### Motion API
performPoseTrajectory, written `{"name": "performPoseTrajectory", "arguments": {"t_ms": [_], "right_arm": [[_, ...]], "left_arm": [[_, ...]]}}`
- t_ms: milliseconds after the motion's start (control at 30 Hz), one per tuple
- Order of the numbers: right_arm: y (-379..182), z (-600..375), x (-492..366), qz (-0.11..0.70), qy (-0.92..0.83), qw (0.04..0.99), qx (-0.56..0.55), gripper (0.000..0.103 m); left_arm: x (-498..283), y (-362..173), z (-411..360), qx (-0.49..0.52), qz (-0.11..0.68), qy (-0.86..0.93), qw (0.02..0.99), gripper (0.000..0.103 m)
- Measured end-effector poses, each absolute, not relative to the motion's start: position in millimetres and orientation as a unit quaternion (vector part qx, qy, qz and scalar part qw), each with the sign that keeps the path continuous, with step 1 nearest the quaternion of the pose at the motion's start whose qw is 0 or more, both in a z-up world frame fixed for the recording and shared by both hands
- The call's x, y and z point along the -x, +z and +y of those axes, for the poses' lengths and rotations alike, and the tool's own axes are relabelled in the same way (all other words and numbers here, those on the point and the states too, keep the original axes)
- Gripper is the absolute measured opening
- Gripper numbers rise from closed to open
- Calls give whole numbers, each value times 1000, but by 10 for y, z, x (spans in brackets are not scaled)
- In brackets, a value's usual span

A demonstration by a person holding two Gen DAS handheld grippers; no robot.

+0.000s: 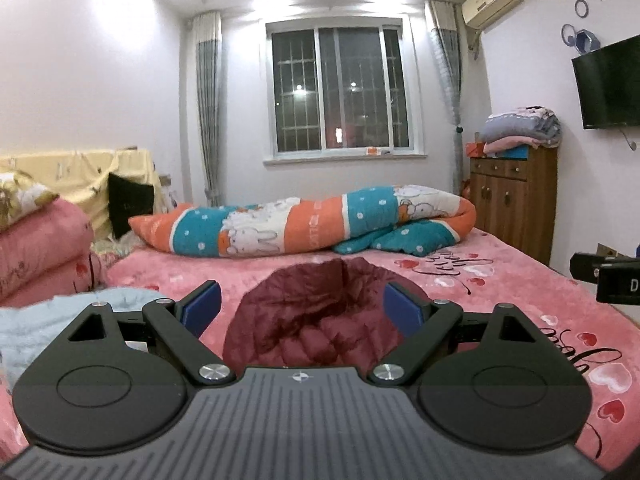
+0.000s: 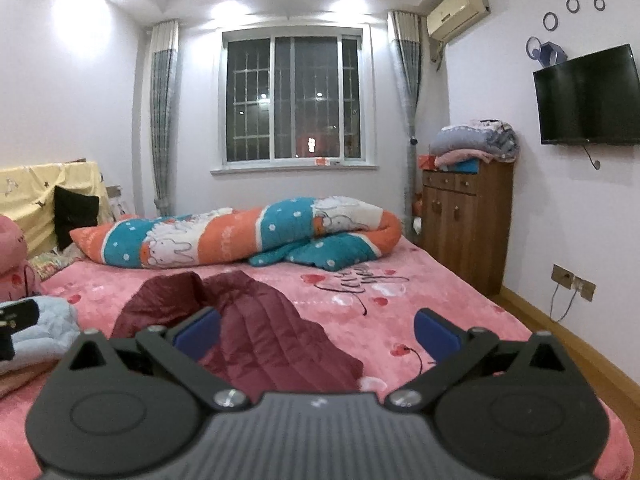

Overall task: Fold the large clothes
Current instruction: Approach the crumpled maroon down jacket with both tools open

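- Now the left gripper (image 1: 301, 307) stands wide, blue pads (image 1: 200, 309) well apart, nothing between them but air.
- Right gripper (image 2: 316, 332) is just as wide and holds nothing.
- Maroon jacket (image 2: 260, 336) lies crumpled on the pink bed (image 2: 460, 320), at 12 o'clock from the left gripper and toward 10 o'clock from the right one; the right gripper's left pad (image 2: 196, 334) overlaps its edge in view, though touch cannot be told.
- Pale blue garment (image 1: 36, 320) sits at 9 o'clock, just beside the jacket's side of the bed.
- Rolled quilt (image 1: 304, 220) in orange and teal runs across the bed at 12 o'clock, beyond the jacket.
- Pink bedding (image 1: 40, 248) is stacked at 10 o'clock.
- Wooden cabinet (image 2: 468, 216) stands at 2 o'clock, with folded blankets (image 2: 476, 140) on top.
- TV (image 2: 588, 96) hangs on the wall at 2 o'clock.
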State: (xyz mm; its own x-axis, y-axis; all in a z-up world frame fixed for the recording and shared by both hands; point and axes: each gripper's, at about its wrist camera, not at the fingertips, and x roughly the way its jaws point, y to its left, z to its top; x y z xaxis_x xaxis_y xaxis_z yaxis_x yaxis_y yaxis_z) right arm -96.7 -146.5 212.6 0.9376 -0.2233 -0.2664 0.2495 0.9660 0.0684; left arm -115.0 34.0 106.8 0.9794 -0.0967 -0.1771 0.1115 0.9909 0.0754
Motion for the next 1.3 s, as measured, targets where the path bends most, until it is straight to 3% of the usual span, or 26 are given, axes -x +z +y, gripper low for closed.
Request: {"name": "performPoseTrajectory", "arguments": {"t_ms": [333, 1300], "right_arm": [[2274, -1343, 1103, 92, -103, 990, -17, 102], [1937, -1148, 793, 113, -70, 991, -24, 102]], "left_arm": [[1232, 1069, 416, -39, 95, -49, 994, 103], [1064, 1106, 369, -24, 150, -33, 988, 103]]}}
